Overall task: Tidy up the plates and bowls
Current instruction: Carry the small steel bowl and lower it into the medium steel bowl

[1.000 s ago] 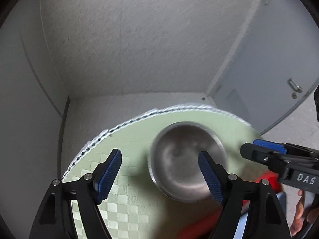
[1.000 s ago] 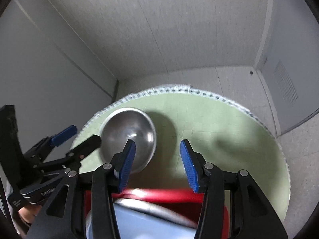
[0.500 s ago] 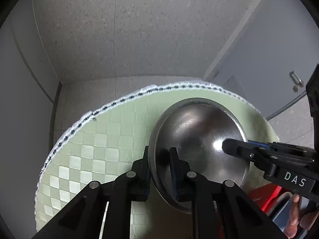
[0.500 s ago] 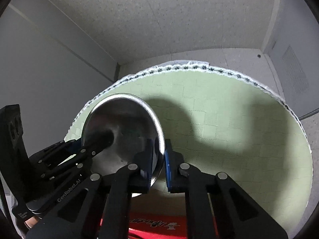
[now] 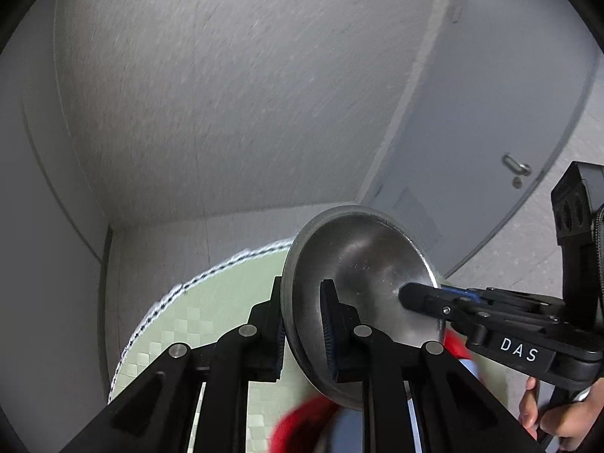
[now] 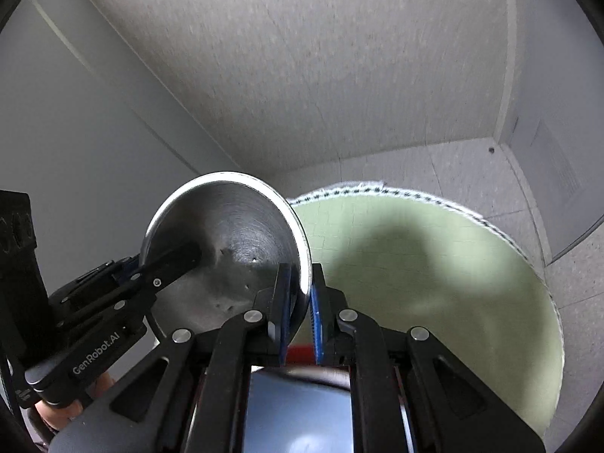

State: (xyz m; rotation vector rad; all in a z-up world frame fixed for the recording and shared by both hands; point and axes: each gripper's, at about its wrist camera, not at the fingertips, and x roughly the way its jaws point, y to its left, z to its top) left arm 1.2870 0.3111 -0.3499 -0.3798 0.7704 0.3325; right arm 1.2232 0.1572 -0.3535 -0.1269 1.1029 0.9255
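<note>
Steel bowl (image 5: 362,279) tilted above green mat (image 6: 434,264), rim pinched between both grippers' fingers (image 6: 315,313).

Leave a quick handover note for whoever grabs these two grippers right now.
Left gripper: shut on the round stainless steel bowl at its left rim.
Right gripper: shut on the opposite rim.
The bowl is tilted, held above the round green checkered table mat.
Red tray sits below, near you.
Done: bowl gripped by both.
Left: set the bowl in its place.
</note>
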